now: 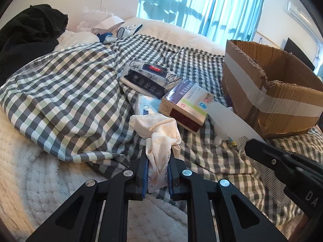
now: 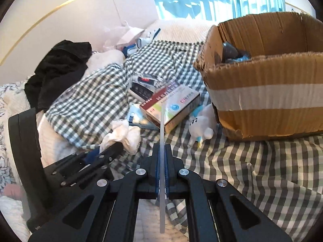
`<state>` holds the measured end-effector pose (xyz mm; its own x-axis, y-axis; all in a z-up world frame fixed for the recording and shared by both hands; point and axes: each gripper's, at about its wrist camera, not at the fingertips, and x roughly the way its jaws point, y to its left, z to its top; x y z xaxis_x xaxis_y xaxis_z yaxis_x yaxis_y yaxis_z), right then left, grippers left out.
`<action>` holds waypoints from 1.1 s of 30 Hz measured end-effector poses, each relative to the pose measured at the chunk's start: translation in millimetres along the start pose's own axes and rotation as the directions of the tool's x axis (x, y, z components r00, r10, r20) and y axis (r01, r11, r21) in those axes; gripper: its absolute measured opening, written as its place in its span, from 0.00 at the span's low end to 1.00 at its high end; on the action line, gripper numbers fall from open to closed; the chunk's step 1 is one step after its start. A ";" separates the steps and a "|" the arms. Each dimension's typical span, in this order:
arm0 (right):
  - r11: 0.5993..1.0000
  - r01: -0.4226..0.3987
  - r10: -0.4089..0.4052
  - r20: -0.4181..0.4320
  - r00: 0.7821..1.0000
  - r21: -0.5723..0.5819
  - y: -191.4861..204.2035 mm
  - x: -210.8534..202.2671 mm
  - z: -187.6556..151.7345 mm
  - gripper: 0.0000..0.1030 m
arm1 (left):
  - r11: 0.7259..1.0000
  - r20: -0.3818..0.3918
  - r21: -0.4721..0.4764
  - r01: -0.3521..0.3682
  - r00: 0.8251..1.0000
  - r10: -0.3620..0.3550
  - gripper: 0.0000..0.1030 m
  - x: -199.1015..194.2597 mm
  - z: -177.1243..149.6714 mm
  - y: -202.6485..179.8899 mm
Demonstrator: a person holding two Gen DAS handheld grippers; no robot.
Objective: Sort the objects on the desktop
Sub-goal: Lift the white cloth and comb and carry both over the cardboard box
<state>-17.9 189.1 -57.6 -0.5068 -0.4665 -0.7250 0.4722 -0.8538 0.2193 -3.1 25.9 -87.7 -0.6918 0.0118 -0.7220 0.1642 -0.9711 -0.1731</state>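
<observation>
Both grippers clamped — left gripper [image 1: 158, 161] pinching a cream cloth [image 1: 161, 133], right gripper [image 2: 162, 161] edge-gripping a white comb [image 2: 162, 133] — seemingly bound for the cardboard box [image 2: 262, 100] at right.

The blanket [image 1: 66, 76] has grey, green and white squares. The box [image 2: 268, 92] is brown with a white stripe. The cloth [image 1: 159, 133] is cream. The curtain [image 1: 201, 4] is light blue.
</observation>
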 end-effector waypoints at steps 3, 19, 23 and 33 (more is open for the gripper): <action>1.000 -0.016 0.016 0.008 1.000 0.006 -1.8 -4.9 0.1 0.03 | 1.000 0.019 0.009 0.007 1.000 -0.007 0.14 -5.4 1.8 -2.1; 0.994 -0.067 0.056 0.117 0.992 0.091 -20.7 -60.9 8.1 0.03 | 0.995 0.071 0.043 0.087 0.993 -0.090 0.14 -40.1 14.3 -25.7; 0.993 -0.063 0.046 0.164 0.985 0.098 -27.4 -84.8 13.8 0.03 | 0.991 0.106 0.072 0.112 0.987 -0.119 0.14 -58.8 23.5 -40.5; 0.990 -0.022 -0.025 0.325 0.945 0.139 -65.6 -146.3 55.1 0.03 | 0.970 0.192 0.145 0.195 0.956 -0.221 0.14 -93.1 67.3 -100.2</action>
<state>-14.4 300.6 70.0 -0.7255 -0.4950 -0.4782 0.3783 -0.8672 0.3237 -2.5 106.1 42.0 -0.8328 0.1801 -0.5235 -0.0778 -0.9743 -0.2114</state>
